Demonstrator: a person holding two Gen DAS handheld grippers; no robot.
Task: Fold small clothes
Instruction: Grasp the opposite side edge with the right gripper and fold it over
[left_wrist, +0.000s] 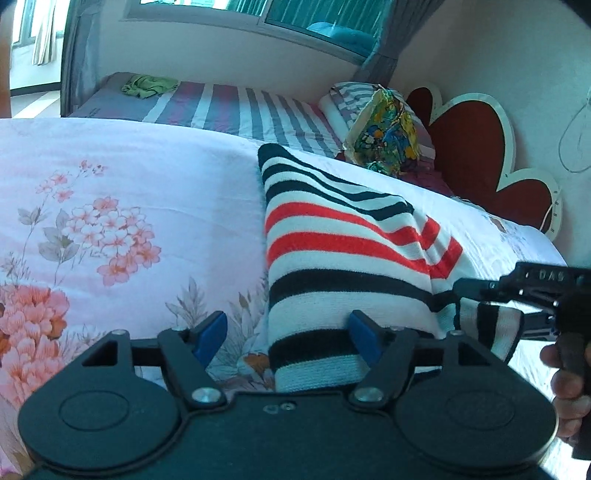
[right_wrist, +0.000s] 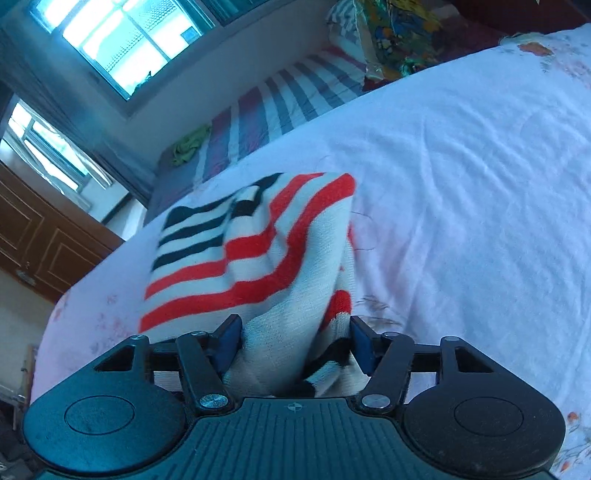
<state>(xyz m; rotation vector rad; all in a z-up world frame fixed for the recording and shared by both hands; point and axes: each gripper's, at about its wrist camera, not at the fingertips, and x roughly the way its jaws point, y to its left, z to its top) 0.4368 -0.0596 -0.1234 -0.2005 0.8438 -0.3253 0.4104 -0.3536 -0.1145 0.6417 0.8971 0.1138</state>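
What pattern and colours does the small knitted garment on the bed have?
The knitted garment has white, red and black horizontal stripes; the left wrist view shows it best.

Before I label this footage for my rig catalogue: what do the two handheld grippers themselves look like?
Both are matte black plastic. The left gripper and right gripper each have blue finger pads on black linkage arms with silver screws, flanked by two round black housings. The right one's body is ribbed, with a small crosshair mark. No sleeve shows.
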